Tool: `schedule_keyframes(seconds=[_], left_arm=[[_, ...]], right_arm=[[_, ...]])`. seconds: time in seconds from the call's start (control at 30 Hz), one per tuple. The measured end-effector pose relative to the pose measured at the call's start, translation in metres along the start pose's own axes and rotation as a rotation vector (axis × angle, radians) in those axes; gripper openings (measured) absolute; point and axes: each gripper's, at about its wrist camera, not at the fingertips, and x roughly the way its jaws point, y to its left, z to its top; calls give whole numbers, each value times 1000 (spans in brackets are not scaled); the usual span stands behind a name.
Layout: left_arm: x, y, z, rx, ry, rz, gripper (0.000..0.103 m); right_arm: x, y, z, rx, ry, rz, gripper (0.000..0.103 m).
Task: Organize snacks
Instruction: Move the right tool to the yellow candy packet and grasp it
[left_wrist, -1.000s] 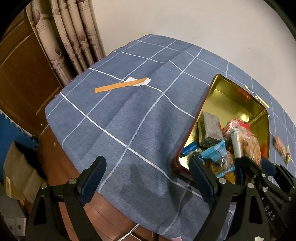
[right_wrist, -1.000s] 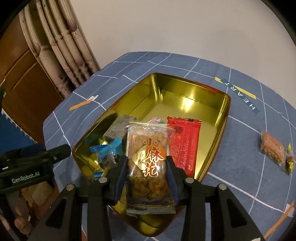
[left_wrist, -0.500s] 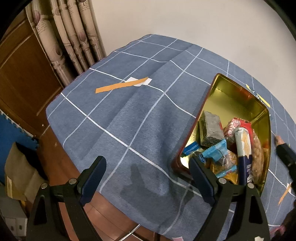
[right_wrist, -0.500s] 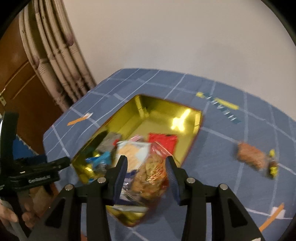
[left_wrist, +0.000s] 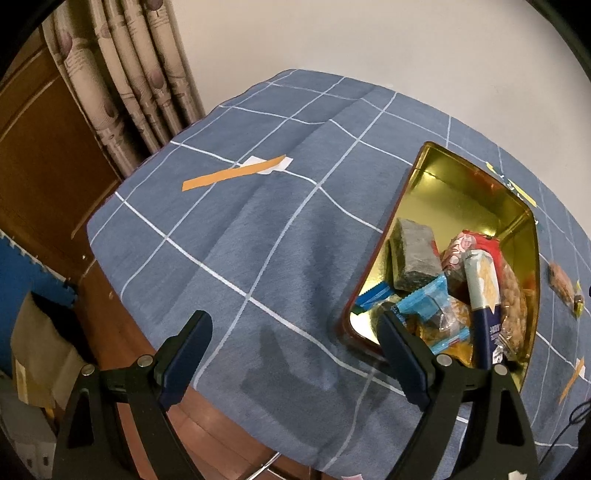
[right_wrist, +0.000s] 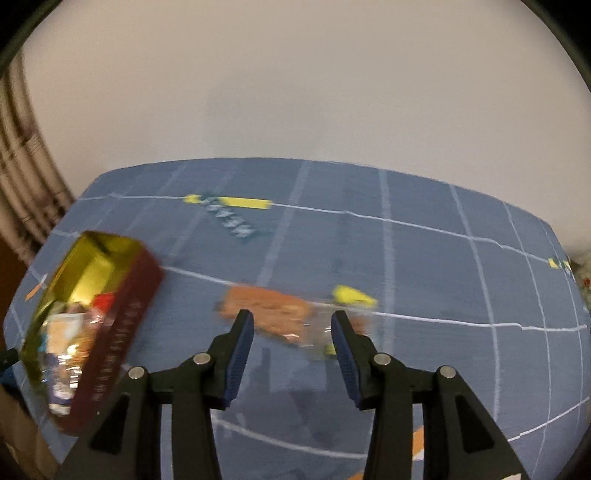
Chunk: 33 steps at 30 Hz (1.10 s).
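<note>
A gold tin (left_wrist: 469, 177) with a dark red outside holds several snack packs, among them a grey block (left_wrist: 413, 254), blue wrappers (left_wrist: 428, 299) and a twisted-dough bag (left_wrist: 491, 295). The tin also shows at the left of the right wrist view (right_wrist: 125, 317), blurred. My left gripper (left_wrist: 291, 354) is open and empty over the blue checked cloth, left of the tin. My right gripper (right_wrist: 291, 332) is open and empty, just short of an orange snack pack (right_wrist: 269, 310) lying on the cloth, also seen in the left wrist view (left_wrist: 561, 280).
A small yellow-wrapped snack (right_wrist: 352, 295) lies beside the orange pack. An orange paper strip (left_wrist: 232, 173) lies on the cloth (left_wrist: 258, 236) at the far left. Curtains (left_wrist: 122, 81) and a wooden door stand beyond the table's left edge. Yellow label strips (right_wrist: 236, 202) lie further back.
My right gripper let the twisted-dough bag go into the tin, then swung right toward the orange pack. The left gripper stayed put, still open.
</note>
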Motion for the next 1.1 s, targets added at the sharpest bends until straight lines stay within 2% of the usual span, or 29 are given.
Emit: schedule_keyframes(seconds=[0.07, 0.2, 0.33, 0.47, 0.67, 0.77, 0.8, 1.0, 1.1], left_arm=[[-1, -4, 0, 13, -16, -3, 89], [-6, -13, 1, 44, -51, -1, 89], [-13, -26, 3, 95, -89, 9, 89], [-19, -45, 7, 129, -90, 3, 89], [-33, -94, 14, 223, -119, -48, 89], [-35, -122, 16, 276, -128, -69, 89], [-35, -133, 16, 297, -124, -84, 89], [-38, -194, 13, 427, -135, -163, 89], [-34, -220, 10, 506, -135, -231, 89]], right_arm=[[8, -20, -1, 34, 11, -18, 45], [25, -46, -2, 112, 32, 2, 45], [36, -54, -7, 138, 44, 23, 45], [49, -54, -9, 132, 55, 34, 45], [58, -53, -14, 129, 44, 41, 44], [58, -52, -17, 107, 34, 38, 36], [57, -53, -19, 99, 32, 42, 29], [46, -57, -30, 74, 4, 26, 29], [40, -68, -36, 83, -8, 3, 29]])
